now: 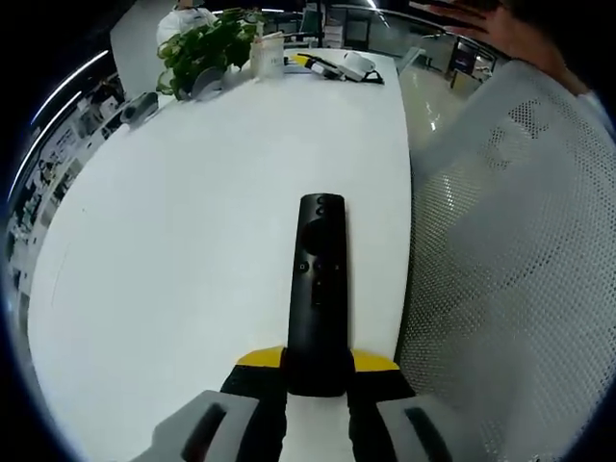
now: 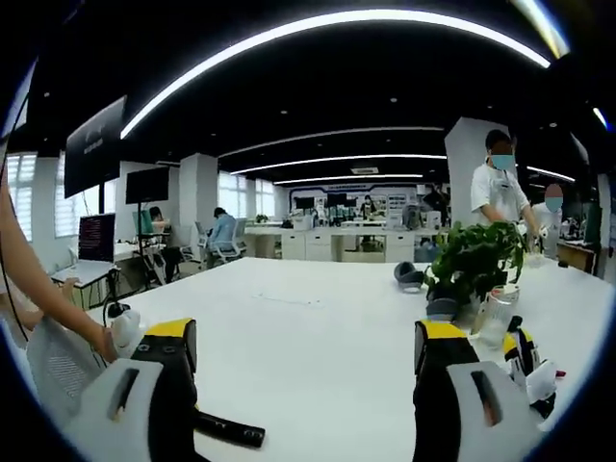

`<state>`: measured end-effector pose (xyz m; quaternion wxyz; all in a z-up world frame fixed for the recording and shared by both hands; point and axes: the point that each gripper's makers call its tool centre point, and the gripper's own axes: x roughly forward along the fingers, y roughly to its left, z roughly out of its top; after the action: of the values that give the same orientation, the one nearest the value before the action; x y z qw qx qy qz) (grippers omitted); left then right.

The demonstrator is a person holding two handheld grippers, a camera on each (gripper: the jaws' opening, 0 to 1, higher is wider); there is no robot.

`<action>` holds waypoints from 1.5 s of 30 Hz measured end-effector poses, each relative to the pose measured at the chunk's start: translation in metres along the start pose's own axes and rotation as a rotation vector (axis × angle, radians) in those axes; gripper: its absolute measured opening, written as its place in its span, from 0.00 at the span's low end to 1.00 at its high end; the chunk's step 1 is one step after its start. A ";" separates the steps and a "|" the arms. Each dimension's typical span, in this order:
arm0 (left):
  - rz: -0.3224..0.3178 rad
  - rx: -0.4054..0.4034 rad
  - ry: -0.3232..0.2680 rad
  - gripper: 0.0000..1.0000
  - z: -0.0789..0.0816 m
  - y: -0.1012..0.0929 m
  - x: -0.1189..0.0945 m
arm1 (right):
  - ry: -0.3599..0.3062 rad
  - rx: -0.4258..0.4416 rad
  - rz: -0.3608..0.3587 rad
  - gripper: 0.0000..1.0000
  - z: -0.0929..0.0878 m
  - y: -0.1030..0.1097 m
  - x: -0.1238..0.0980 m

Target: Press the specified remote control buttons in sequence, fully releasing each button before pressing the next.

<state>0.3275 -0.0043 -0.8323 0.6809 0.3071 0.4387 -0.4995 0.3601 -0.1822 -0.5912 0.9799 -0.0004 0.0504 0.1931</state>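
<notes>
Black remote control (image 1: 318, 289) clamped between left hand-held gripper (image 1: 318, 377) jaws, white table (image 1: 192, 241)

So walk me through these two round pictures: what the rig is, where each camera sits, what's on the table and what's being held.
A person holds a two-jaw gripper in each hand, and a fisheye camera on each looks forward along its jaws. In the left gripper view, the left gripper is shut on the near end of a black remote control lying on a white table, with a white mesh chair back beside it. In the right gripper view, the right gripper is open and holds nothing, above the same table. A potted plant stands ahead.
</notes>
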 end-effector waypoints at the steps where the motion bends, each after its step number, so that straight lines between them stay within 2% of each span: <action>1: -0.002 0.004 0.007 0.22 0.001 0.000 0.000 | 0.013 0.000 0.010 0.94 -0.002 0.002 0.001; 3: -0.004 0.017 0.025 0.22 0.000 0.002 0.001 | 0.037 0.004 0.019 0.91 -0.006 0.003 0.002; 11: -0.007 0.031 0.059 0.22 0.006 0.014 -0.001 | 0.080 0.005 0.036 0.88 -0.014 0.006 0.003; 28: 0.012 0.097 0.091 0.22 0.018 0.061 -0.005 | 0.109 0.004 -0.004 0.87 -0.021 0.000 0.001; 36: 0.044 0.123 0.103 0.22 0.023 0.094 -0.004 | 0.125 -0.006 -0.008 0.86 -0.023 0.000 0.002; 45: 0.053 0.153 0.112 0.22 0.028 0.120 -0.003 | 0.157 -0.024 -0.001 0.86 -0.029 0.002 0.004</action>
<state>0.4495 0.0110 -0.8198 0.6428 0.3971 0.4282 -0.4958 0.3597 -0.1791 -0.6200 0.9729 -0.0271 0.1250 0.1925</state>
